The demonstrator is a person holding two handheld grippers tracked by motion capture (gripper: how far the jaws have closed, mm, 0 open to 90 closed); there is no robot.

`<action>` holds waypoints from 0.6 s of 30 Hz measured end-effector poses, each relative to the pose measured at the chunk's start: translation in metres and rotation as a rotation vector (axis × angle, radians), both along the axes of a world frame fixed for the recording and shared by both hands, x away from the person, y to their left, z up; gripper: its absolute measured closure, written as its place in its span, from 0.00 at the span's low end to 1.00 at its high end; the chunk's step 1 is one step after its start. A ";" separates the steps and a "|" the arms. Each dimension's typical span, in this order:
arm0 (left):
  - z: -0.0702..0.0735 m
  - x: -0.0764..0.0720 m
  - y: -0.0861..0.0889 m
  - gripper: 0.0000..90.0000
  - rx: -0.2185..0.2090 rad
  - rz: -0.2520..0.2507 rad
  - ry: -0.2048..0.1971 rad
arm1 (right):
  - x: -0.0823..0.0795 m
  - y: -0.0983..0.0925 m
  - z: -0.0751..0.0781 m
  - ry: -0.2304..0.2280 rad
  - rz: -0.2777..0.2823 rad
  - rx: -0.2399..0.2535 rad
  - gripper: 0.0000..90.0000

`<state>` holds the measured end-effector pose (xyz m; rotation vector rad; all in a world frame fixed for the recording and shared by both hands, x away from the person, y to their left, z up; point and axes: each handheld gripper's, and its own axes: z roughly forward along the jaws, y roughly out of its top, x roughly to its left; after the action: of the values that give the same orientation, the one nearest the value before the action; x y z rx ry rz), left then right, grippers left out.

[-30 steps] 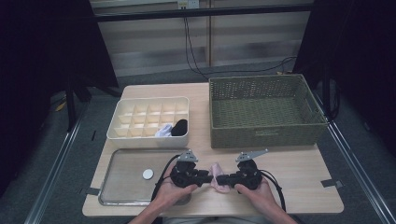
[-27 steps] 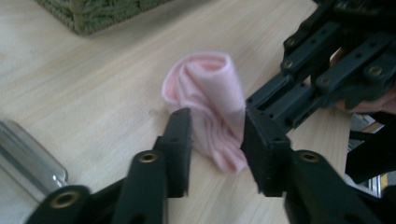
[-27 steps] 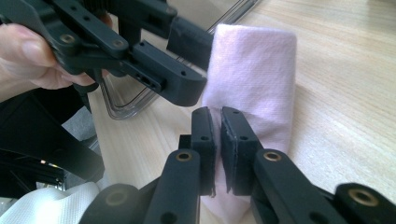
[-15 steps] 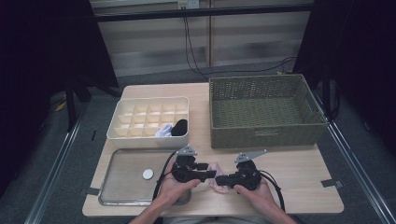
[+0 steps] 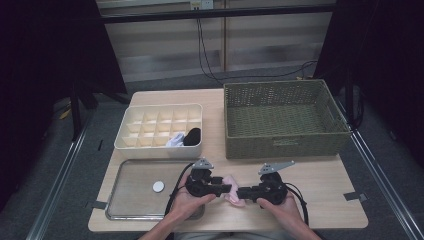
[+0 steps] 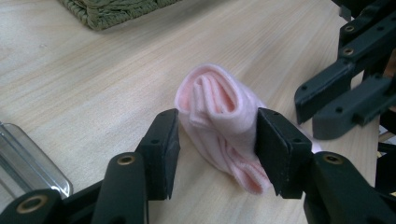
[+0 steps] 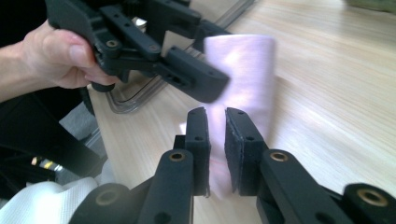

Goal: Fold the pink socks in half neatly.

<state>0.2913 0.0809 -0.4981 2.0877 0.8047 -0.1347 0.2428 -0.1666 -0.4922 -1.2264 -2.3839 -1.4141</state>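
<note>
A rolled pink sock (image 5: 234, 199) lies on the wooden table near its front edge, between my two grippers. My left gripper (image 5: 226, 189) comes from the left. Its jaws have just been opening and now stand on either side of the roll (image 6: 217, 107) without squeezing it. My right gripper (image 5: 241, 193) comes from the right. Its pads (image 7: 198, 135) are nearly together with a thin flap of the pink sock (image 7: 243, 70) between them, and they have just been easing apart. The left gripper (image 7: 210, 56) sits across the roll's far end.
A white compartment box (image 5: 150, 146) behind holds a white sock (image 5: 175, 140) and a black sock (image 5: 192, 136). An olive wicker basket (image 5: 285, 145) stands at the back right. A metal tray (image 5: 130, 170) with a small white disc (image 5: 158, 186) lies at the front left.
The left gripper's jaws have spread wider around the pink sock. Both hands have stayed where they were.
</note>
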 end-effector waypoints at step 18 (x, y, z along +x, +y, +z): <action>-0.005 -0.001 -0.005 0.43 -0.003 -0.053 0.028 | 0.000 0.005 -0.010 0.007 -0.027 -0.100 0.90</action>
<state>0.2902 0.0755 -0.5031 2.1095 0.7653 -0.1945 0.2430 -0.1618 -0.5025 -1.2883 -2.4703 -1.3095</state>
